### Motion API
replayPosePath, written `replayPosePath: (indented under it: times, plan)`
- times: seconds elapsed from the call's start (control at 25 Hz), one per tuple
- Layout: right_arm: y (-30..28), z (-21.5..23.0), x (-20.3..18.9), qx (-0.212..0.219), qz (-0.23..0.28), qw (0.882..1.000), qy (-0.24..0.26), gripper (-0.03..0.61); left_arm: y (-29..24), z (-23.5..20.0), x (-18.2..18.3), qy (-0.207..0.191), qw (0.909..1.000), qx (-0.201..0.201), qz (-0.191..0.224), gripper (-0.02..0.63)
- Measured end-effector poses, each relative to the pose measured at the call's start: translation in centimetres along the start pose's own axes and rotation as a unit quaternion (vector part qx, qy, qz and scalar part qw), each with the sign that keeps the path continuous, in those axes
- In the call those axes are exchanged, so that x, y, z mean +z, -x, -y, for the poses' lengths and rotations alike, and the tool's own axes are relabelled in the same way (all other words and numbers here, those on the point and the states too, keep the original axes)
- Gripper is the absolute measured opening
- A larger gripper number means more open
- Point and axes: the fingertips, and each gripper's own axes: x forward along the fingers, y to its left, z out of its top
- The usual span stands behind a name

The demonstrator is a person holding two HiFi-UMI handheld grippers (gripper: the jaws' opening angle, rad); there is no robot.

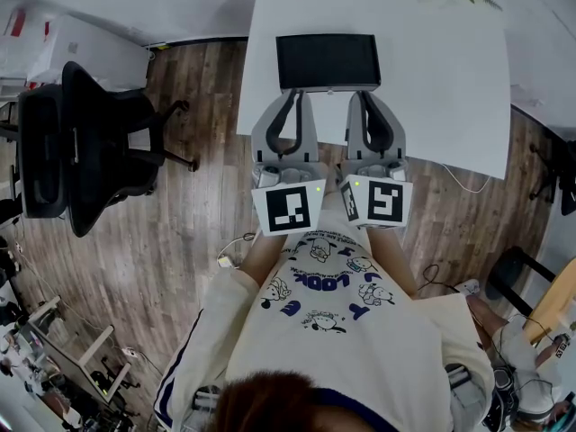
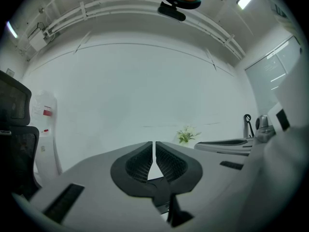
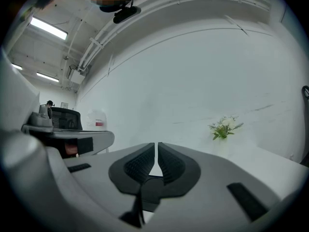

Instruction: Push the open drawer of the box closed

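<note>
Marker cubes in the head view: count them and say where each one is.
2. One cube rides the left gripper, the other the right gripper, side by side. None looks hidden.

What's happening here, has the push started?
A person holds two grippers side by side at the near edge of the white table, both aimed at the black box. The left gripper and right gripper have their fingers closed together with nothing between them. The tips sit right at the box's near edge. Contact can't be told.
</note>
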Motion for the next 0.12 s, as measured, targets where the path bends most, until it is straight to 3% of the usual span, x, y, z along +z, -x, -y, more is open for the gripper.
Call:
replayPosePath:
  times: [0.12]
  plan:
    - [-0.18, 0.09, 0.03, 0.000, 0.000, 1.000, 0.000, 0.040, -0.12, -0.06, -0.01, -0.001, 1.0000, 0.001, -0.002, 0.026]
